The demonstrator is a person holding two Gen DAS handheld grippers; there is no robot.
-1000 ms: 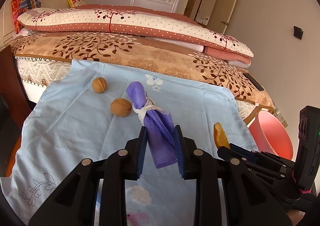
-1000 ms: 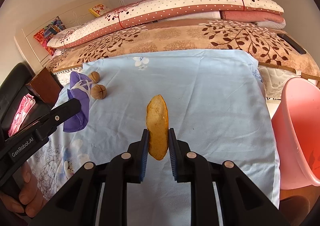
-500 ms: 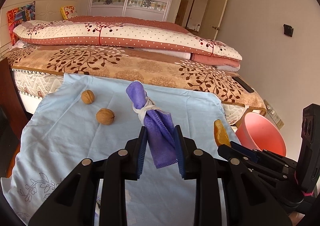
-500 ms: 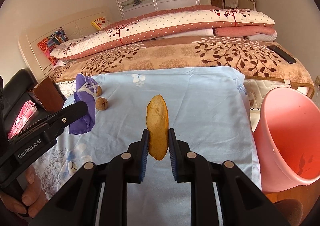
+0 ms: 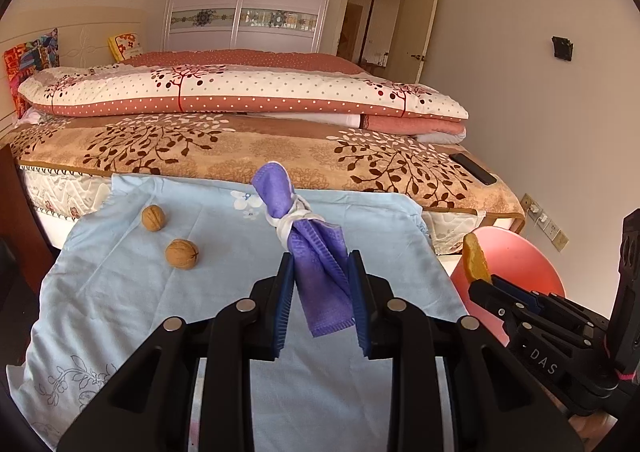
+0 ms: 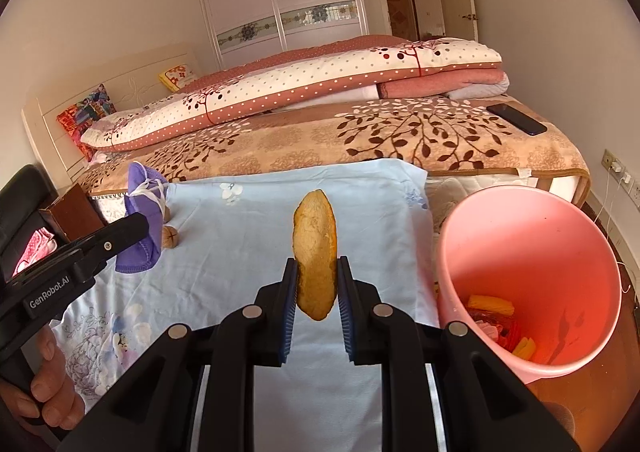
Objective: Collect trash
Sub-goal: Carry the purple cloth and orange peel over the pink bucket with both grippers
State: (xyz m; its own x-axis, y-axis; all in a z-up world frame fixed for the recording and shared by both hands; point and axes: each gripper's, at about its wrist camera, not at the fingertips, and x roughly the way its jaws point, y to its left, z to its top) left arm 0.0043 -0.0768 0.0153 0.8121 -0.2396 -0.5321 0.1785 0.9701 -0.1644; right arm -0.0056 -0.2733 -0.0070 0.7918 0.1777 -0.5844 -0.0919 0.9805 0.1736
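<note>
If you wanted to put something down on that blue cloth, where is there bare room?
The blue cloth lies bare from the walnuts across to its edge by the pink bucket, and nearer the camera too. The far left corner is taken by the two walnuts. The bucket already holds scraps at the bottom.

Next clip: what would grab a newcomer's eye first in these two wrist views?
The orange peel stands upright, clamped in the right hand-held gripper, with the pink bin open just to its right. The left hand-held gripper holds a purple cloth bundle above the blue sheet, where two walnuts lie.
</note>
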